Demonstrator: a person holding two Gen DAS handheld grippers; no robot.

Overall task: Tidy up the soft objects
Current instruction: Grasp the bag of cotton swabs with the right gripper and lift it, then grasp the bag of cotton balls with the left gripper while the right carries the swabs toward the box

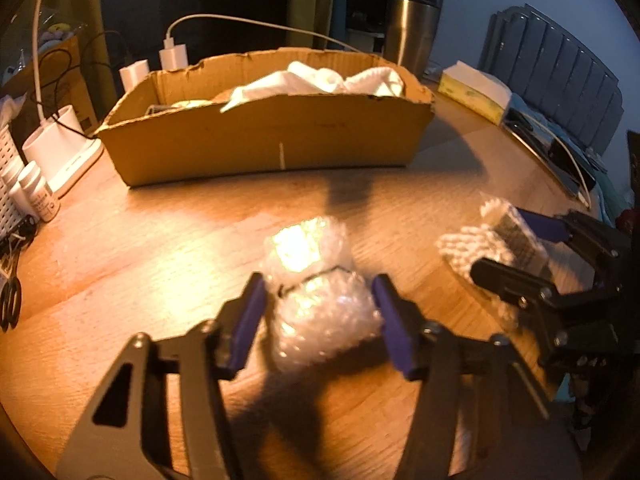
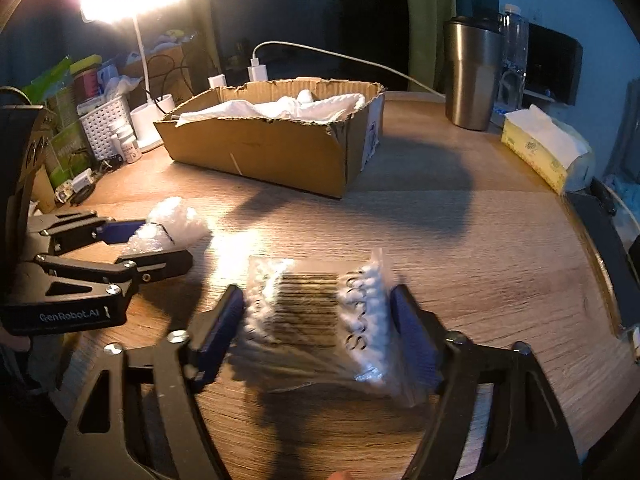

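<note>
Left gripper [image 1: 320, 312] straddling the bubble wrap [image 1: 316, 292], pads at both sides, squeeze not clear; right gripper [image 2: 316, 328] likewise around the cotton swab bag [image 2: 316, 316], grip uncertain. Both bundles low over the table [image 2: 460, 248], probably bound for the cardboard box [image 2: 272, 152] well ahead, already holding white cloth [image 2: 296, 106]

Crumpled bubble wrap bundle [image 1: 316, 296] on wooden table, bagged cotton swabs [image 2: 320, 316] beside it, white cloth [image 1: 320, 80] in cardboard box [image 1: 264, 136]

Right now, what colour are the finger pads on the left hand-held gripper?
Blue-purple pads on a black frame, clearest in the left wrist view.
</note>
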